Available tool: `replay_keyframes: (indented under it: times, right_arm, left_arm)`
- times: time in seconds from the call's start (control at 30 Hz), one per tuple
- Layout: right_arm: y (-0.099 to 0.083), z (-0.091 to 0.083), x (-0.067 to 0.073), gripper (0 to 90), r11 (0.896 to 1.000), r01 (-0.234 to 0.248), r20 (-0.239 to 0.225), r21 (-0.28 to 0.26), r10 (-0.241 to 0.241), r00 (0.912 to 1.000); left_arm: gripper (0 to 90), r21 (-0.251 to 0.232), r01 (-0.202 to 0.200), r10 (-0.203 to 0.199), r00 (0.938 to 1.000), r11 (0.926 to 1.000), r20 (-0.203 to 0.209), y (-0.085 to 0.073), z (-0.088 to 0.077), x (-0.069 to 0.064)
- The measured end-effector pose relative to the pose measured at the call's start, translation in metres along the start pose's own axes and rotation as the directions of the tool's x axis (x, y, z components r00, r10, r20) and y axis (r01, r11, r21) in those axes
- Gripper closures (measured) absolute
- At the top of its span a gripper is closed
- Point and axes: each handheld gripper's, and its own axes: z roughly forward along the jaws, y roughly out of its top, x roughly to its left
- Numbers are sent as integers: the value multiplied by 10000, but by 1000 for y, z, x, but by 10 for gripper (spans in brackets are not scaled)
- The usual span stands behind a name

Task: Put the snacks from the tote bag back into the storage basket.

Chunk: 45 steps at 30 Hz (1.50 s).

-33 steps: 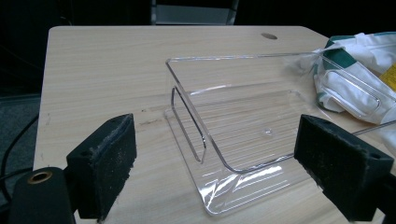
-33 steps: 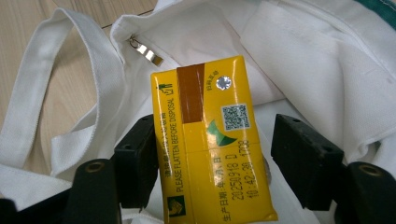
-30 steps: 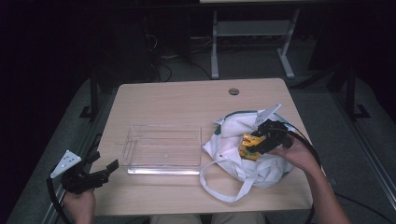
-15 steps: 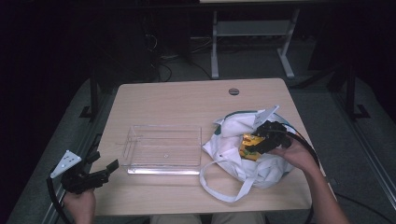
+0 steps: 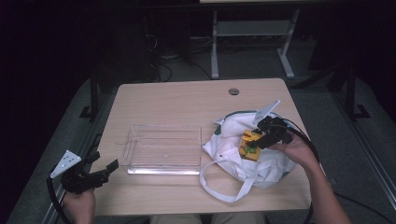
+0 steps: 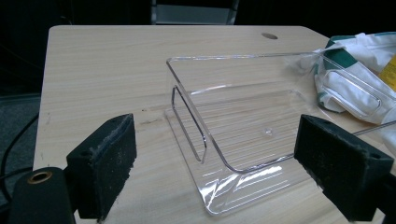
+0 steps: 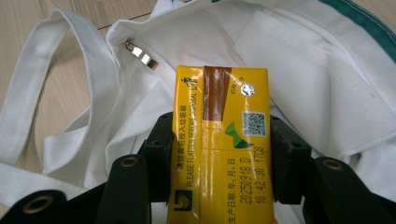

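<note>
Nearby, a clear tray (image 5: 163,149) sat beside the white bag (image 5: 247,156); the right gripper (image 5: 261,140), jaws just closing, pinched the yellow carton (image 7: 222,140) over the bag's opening, while the left gripper (image 5: 100,170) stayed spread.

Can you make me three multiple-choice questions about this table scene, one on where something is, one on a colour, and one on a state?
1. Where is the clear tray?
A. left of the white bag in the high view
B. inside the bag
C. on the floor

2. What is the main colour of the carton?
A. blue
B. yellow
C. red

3. How are the right tongs?
A. open above the tray
B. shut on nothing
C. shut on the carton

Answers: 1 A, the tray lies on the table beside the bag; 2 B, its face is yellow; 3 C, both pads press the carton's sides, having just closed.
</note>
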Motion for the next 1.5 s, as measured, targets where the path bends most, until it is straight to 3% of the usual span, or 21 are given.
replay_keyframes:
  times: [0.2, 0.63, 1.5]
  right_arm:
    - [2, -13, -2, 517, 9996, -214, -28, -194, 214, 9998]
    - [13, -36, 2, 519, 9997, -9, 68, -263, 11, 10000]
    - [54, -68, 21, 520, 9954, 835, -113, -470, -841, 9964]
  left_arm:
    - [126, -1, 25, -25, 10000, 10000, 5, 0, 0, 0]
    - [126, 7, 36, -36, 10000, 10000, -6, 0, 0, 0]
    - [126, -21, 92, -92, 9999, 10000, -43, 0, 0, 1]
